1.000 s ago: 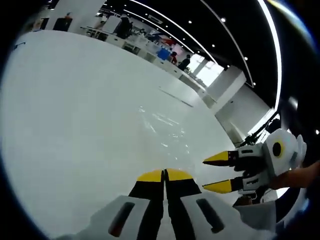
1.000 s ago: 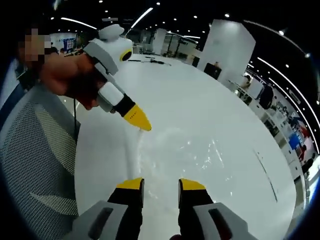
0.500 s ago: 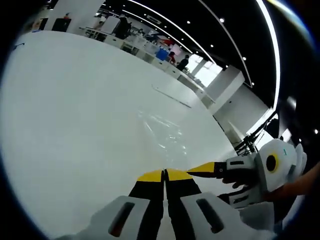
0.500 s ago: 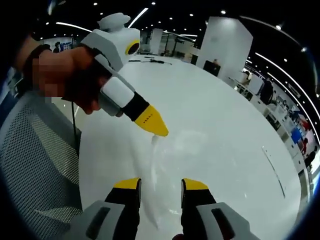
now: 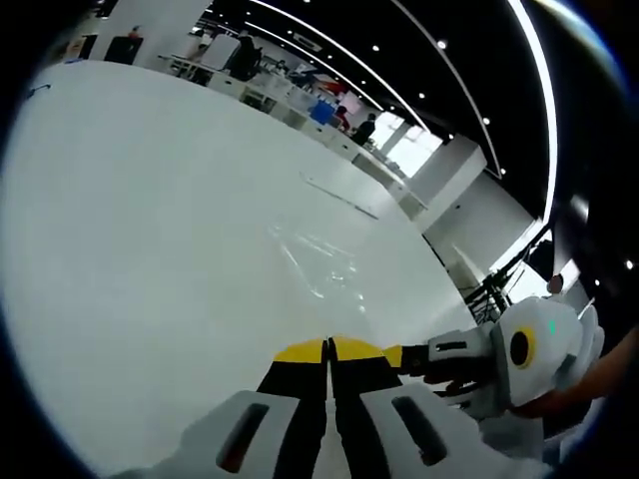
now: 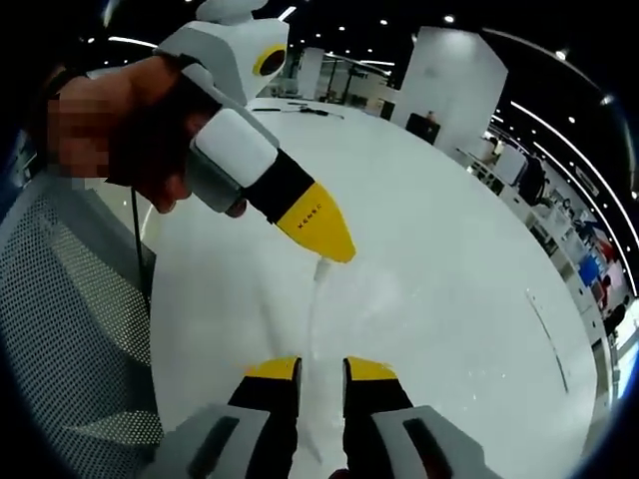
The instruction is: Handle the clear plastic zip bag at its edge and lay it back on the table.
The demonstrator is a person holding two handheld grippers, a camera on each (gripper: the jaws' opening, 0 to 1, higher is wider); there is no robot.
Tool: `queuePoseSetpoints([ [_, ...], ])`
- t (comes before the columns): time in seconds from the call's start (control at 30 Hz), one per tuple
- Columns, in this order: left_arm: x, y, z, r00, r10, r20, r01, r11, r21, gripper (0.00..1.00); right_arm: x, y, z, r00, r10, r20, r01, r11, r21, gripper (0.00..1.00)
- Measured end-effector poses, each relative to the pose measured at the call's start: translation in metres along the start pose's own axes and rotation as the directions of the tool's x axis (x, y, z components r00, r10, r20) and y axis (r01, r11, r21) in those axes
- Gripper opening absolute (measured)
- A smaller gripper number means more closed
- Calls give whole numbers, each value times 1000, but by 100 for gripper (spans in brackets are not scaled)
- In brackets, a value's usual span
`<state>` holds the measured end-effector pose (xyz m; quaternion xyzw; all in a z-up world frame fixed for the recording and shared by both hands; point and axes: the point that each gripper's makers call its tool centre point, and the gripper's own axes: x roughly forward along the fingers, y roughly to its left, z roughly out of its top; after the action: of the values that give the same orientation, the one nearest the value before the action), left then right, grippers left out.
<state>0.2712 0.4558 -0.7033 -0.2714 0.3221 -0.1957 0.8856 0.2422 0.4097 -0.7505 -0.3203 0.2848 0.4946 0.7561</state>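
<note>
Over the last second the right gripper [image 6: 319, 367] narrowed its jaws from a wide gap to a small one around the raised edge of the clear plastic zip bag [image 6: 318, 299]. In the left gripper view it closed in from the right on the left gripper [image 5: 327, 348], its two yellow tips drew together, and it ended just beside that gripper's shut tips. In the right gripper view the left gripper came nearer and lower, and the bag edge hung from its tip.
</note>
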Motion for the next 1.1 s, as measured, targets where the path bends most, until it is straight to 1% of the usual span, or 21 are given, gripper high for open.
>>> queuePoseSetpoints([
  [0.13, 0, 0, -1, 1000, 4, -11, -4, 1000, 5, 0, -1, 1, -1, 1000, 1, 7, -1, 1000, 6, 4],
  [0.23, 0, 0, 0, 1000, 6, -11, -5, 1000, 11, 0, -4, 7, 2, 1000, 6, 9, -6, 999, -37, 2],
  [0.37, -1, 2, 1, 1000, 12, -3, -12, 1000, -1, 0, -5, 7, 4, 1000, 5, 9, -4, 998, -67, 0],
  [0.63, 0, 4, 2, 1000, 14, 9, -14, 1000, -15, 0, -12, 3, 7, 1000, -14, 14, 15, 992, -125, 0],
  [0.9, 1, 0, 2, 1000, 7, 13, -7, 1000, -19, 0, -15, -1, 5, 1000, -21, 10, 23, 989, -147, 0],
  [1.03, 2, -2, 0, 1000, 4, 6, -4, 1000, -16, 0, -17, -2, 3, 1000, -26, 6, 26, 988, -150, 0],
  [1.1, 3, -2, -2, 1000, 3, -1, -3, 1000, -9, 0, -17, -1, 2, 1000, -27, 1, 27, 986, -165, 0],
])
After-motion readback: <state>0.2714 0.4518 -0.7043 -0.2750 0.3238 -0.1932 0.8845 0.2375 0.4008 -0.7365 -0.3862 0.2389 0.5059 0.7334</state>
